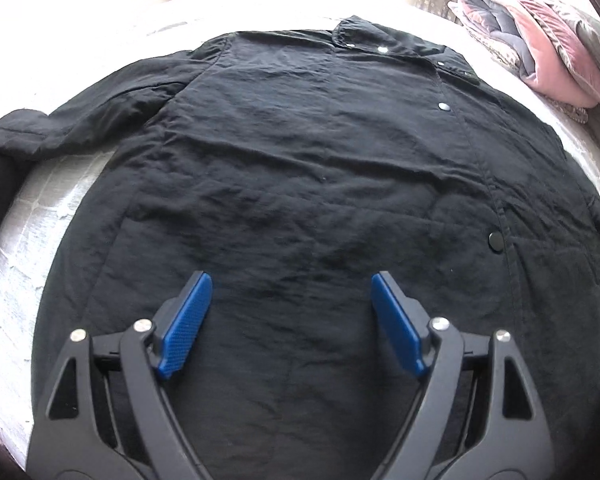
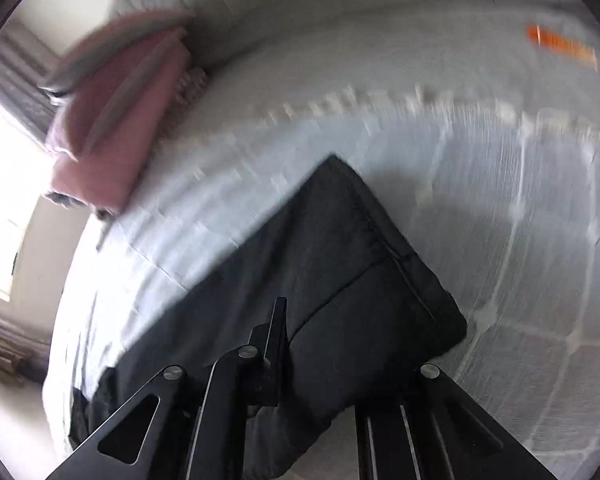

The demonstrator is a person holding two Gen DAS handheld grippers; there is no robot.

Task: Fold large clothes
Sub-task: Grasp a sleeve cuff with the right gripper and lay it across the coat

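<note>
A large black coat (image 1: 300,168) lies spread flat on the white bed (image 1: 28,248), collar at the far side, snap buttons down its right front, one sleeve stretched out to the left. My left gripper (image 1: 288,292) hovers over the coat's lower part, open and empty, blue pads wide apart. In the blurred right wrist view a black sleeve (image 2: 340,264) lies across my right gripper (image 2: 340,344). One finger (image 2: 278,332) shows on the sleeve's near side, the other is hidden under the cloth. The jaws stand apart with the sleeve between them.
A folded pink and grey quilt (image 1: 548,48) lies at the bed's far right corner and also shows in the right wrist view (image 2: 116,108). An orange label (image 2: 560,46) is on the mattress edge. Bright curtained windows stand beyond the bed.
</note>
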